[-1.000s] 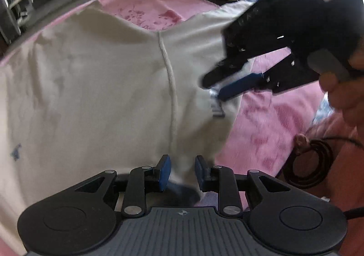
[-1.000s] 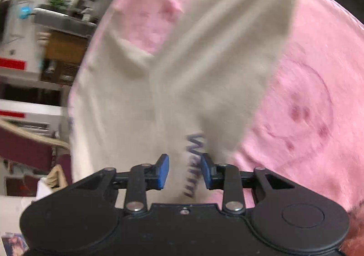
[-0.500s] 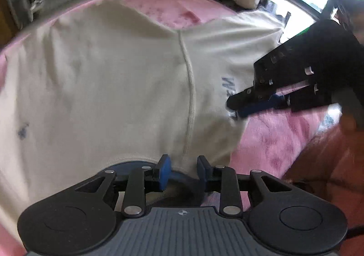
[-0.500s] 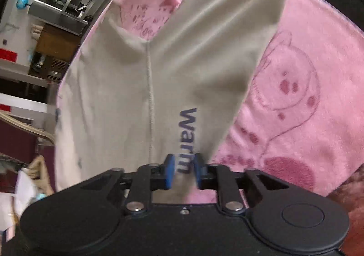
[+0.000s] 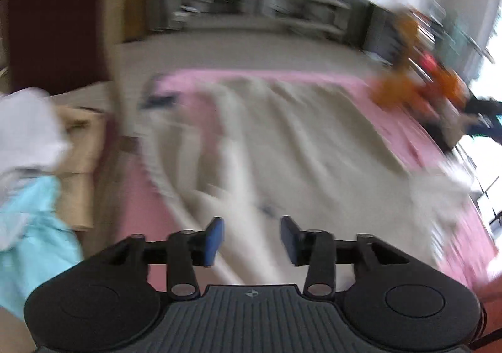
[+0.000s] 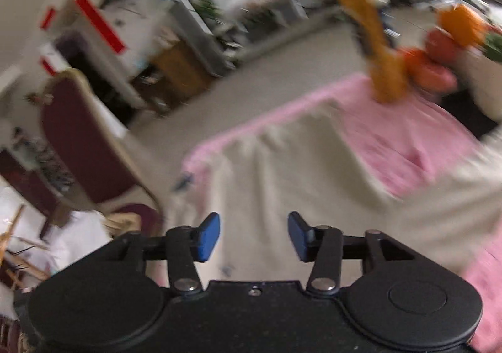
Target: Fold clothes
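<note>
1. We saw the cream garment [image 5: 301,146] lying spread on the pink blanket [image 5: 417,130], rumpled into long wrinkles that ran from near to far.
2. Our left gripper [image 5: 251,237] had its blue fingers [image 5: 215,237] wide apart, with nothing between them. The cloth lay directly ahead of and below them, and its near edge reached under the fingertips.
3. Our right gripper [image 6: 254,237] also had its fingers [image 6: 208,237] wide apart and empty. In its view the garment [image 6: 298,183] lay ahead and stretched to the right, and a part of it ran out of the picture on the far right.
4. Both views were blurred by motion, so we could not tell whether the garment was already folded once or lay in a single layer, or where its sleeves and hem were.
5. We judged that both grippers were about equally near to the near edge. Any new grip would depend on that edge, which lay across the fingers from left to right.
6. An orange bottle [image 6: 376,49] and some fruit [image 6: 439,61] stood at the far right corner, just beside the blanket [image 6: 417,133]. A pile of white and light blue clothes [image 5: 28,183] lay to the left, apart from the cream one.
</note>
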`<move>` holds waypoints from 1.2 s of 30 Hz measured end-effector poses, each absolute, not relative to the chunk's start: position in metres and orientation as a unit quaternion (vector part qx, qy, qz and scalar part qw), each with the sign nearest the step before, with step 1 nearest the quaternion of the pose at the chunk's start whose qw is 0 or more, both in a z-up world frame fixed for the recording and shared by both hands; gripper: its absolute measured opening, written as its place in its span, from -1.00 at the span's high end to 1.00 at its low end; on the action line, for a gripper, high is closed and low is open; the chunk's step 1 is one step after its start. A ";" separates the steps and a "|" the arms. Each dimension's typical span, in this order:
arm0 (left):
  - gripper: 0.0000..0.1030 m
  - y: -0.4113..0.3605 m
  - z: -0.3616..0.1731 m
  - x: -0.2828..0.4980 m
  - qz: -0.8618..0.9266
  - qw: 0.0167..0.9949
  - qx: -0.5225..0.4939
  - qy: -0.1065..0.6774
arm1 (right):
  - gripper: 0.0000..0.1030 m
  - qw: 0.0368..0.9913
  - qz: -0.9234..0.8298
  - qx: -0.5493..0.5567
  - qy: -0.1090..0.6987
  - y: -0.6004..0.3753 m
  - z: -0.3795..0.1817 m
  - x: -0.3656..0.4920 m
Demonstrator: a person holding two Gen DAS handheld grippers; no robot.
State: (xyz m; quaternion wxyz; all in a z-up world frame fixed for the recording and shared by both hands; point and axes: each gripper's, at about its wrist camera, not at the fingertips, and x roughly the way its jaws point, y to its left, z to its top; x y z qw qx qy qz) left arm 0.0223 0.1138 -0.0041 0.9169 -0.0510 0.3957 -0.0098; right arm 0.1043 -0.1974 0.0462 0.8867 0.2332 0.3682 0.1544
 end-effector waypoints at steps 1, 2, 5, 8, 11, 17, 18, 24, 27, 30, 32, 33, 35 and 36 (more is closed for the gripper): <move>0.16 0.130 -0.009 0.036 0.005 0.913 -0.073 0.400 | 0.04 0.888 0.161 0.232 0.363 -0.188 0.047 0.115; 0.16 0.146 -0.016 0.052 0.019 0.909 -0.096 0.406 | 0.04 0.889 0.167 0.231 0.360 -0.179 0.048 0.127; 0.16 0.187 -0.037 0.098 0.052 0.890 -0.163 0.422 | 0.04 0.882 0.163 0.223 0.382 -0.148 0.040 0.156; 0.16 0.206 -0.067 0.140 0.038 0.865 -0.223 0.449 | 0.04 0.877 0.175 0.207 0.397 -0.116 0.027 0.173; 0.16 0.220 -0.092 0.180 0.026 0.842 -0.269 0.467 | 0.04 0.877 0.182 0.188 0.403 -0.094 0.014 0.177; 0.24 0.235 -0.111 0.234 0.033 0.837 -0.296 0.458 | 0.03 0.868 0.175 0.187 0.426 -0.080 -0.002 0.184; 0.24 0.238 -0.111 0.240 0.030 0.839 -0.303 0.450 | 0.02 0.870 0.173 0.185 0.424 -0.080 -0.003 0.185; 0.31 0.246 -0.114 0.277 0.031 0.850 -0.327 0.411 | -0.01 0.874 0.161 0.197 0.413 -0.086 -0.006 0.192; 0.31 0.251 -0.112 0.292 0.035 0.857 -0.323 0.400 | -0.01 0.873 0.162 0.201 0.414 -0.086 -0.008 0.192; 0.55 0.253 -0.111 0.294 0.039 0.865 -0.318 0.387 | -0.01 0.871 0.164 0.205 0.415 -0.086 -0.010 0.192; 0.97 0.250 -0.107 0.291 0.039 0.875 -0.306 0.374 | -0.01 0.872 0.163 0.201 0.415 -0.087 -0.011 0.191; 0.97 0.248 -0.104 0.288 0.040 0.882 -0.296 0.364 | -0.01 0.872 0.161 0.202 0.416 -0.088 -0.011 0.190; 0.97 0.239 -0.085 0.274 0.048 0.910 -0.244 0.333 | -0.01 0.870 0.157 0.209 0.417 -0.090 -0.010 0.187; 0.97 0.234 -0.075 0.274 0.047 0.922 -0.219 0.316 | -0.01 0.870 0.158 0.213 0.416 -0.090 -0.008 0.184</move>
